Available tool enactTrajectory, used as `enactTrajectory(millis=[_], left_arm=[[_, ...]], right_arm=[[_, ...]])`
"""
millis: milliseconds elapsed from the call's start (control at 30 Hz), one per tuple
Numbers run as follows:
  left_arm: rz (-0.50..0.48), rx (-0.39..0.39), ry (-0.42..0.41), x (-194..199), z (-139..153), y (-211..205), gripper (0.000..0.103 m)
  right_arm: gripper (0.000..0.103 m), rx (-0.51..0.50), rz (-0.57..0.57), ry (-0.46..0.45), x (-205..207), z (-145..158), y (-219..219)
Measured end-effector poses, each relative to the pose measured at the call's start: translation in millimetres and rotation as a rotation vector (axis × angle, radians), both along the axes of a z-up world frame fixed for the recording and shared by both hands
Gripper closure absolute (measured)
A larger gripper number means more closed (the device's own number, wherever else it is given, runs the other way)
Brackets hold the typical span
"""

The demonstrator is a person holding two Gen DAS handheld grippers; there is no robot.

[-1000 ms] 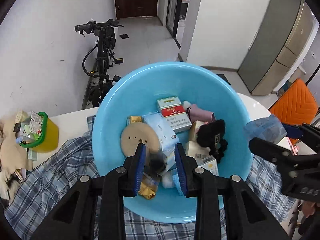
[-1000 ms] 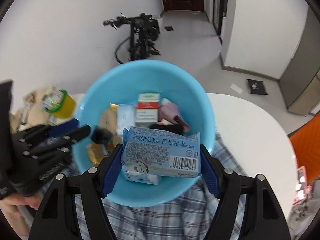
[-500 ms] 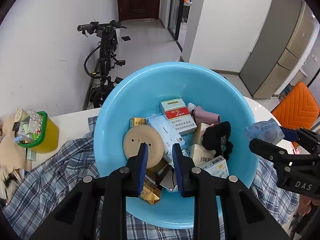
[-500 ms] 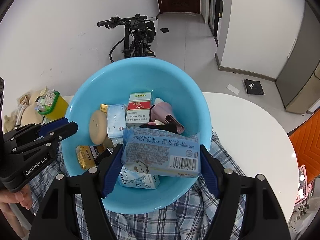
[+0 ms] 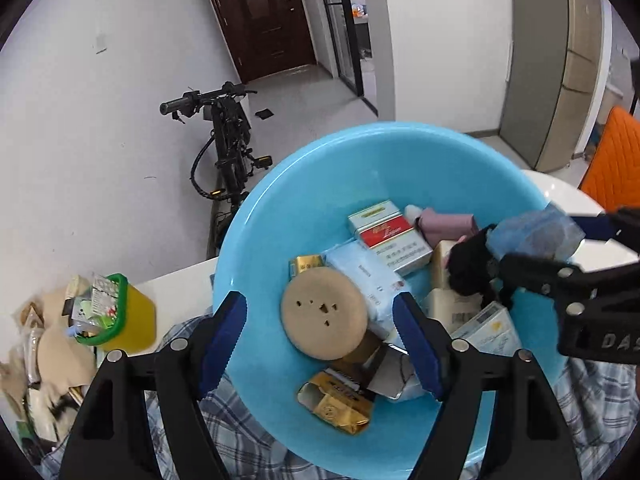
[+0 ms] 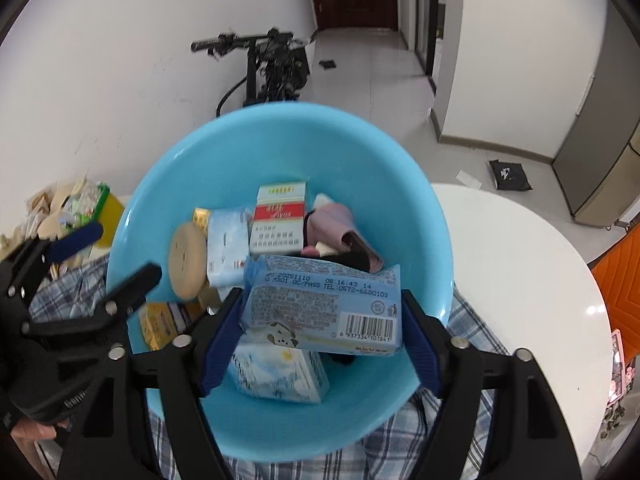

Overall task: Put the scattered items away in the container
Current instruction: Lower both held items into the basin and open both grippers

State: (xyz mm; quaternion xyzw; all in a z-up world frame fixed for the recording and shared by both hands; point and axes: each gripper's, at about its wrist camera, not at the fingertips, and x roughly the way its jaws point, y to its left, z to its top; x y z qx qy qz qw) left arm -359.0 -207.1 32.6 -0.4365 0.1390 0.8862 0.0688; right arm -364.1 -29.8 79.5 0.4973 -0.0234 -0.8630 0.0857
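Right claw (image 6: 320, 340) opening around tissue pack (image 6: 324, 312), basin (image 6: 280, 152) floor half hidden

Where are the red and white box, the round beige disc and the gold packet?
red and white box (image 5: 386, 236), left wrist view, red band of top face.
round beige disc (image 5: 323, 312), left wrist view, flat face.
gold packet (image 5: 334, 408), left wrist view, crumpled foil.
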Motion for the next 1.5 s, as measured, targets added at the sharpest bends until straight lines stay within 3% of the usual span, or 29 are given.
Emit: enactTrajectory(millis=[67,267,433,533,633,667,733,800,1067,1200,1333,1500], left_arm=[[0.011,0.015,0.002,-1.1,-2.8,-3.4,0.025],[0.027,0.08,-0.011,-2.0,-12.4,-12.1,0.025],[0.027,0.108,0.039,3.4,-11.9,-13.3,0.021],[0.005,0.166,0.134,15.9,-3.3,-17.7,0.015],[-0.039,0.2,0.233,30.2,3.5,-21.0,0.012],[-0.047,0.204,0.252,33.4,5.7,-22.1,0.01],[-0.056,0.22,0.278,37.7,7.8,-23.7,0.007],[-0.048,0.236,0.298,40.0,10.5,-26.8,0.007],[0.042,0.386,0.395,60.1,28.3,-49.1,0.007],[0.062,0.459,0.464,87.3,40.1,-56.1,0.0],[0.089,0.425,0.466,106.3,43.2,-55.1,0.0],[0.048,0.361,0.492,136.6,45.7,-52.6,0.0]], right_arm=[[0.011,0.013,-0.002,0.008,-0.3,-0.8,-1.6],[0.011,0.012,-0.012,0.004,-1.2,-4.3,-1.5],[0.011,0.0,-0.027,0.049,2.1,-2.8,1.7],[0.011,-0.028,0.004,0.121,9.8,4.3,1.6],[0.01,-0.01,0.021,0.26,25.6,17.5,0.2],[0.01,0.007,0.019,0.315,31.8,22.3,-0.2],[0.0,0.038,-0.007,0.425,45.2,32.5,0.3],[0.0,0.043,-0.025,0.51,55.9,41.3,2.1],[0.0,0.0,-0.067,0.591,76.3,55.0,13.2],[0.0,0.052,-0.043,0.64,94.6,54.8,8.6],[0.0,0.092,-0.029,0.657,112.0,56.4,3.2],[0.0,0.022,-0.037,0.647,141.3,61.7,10.7]])
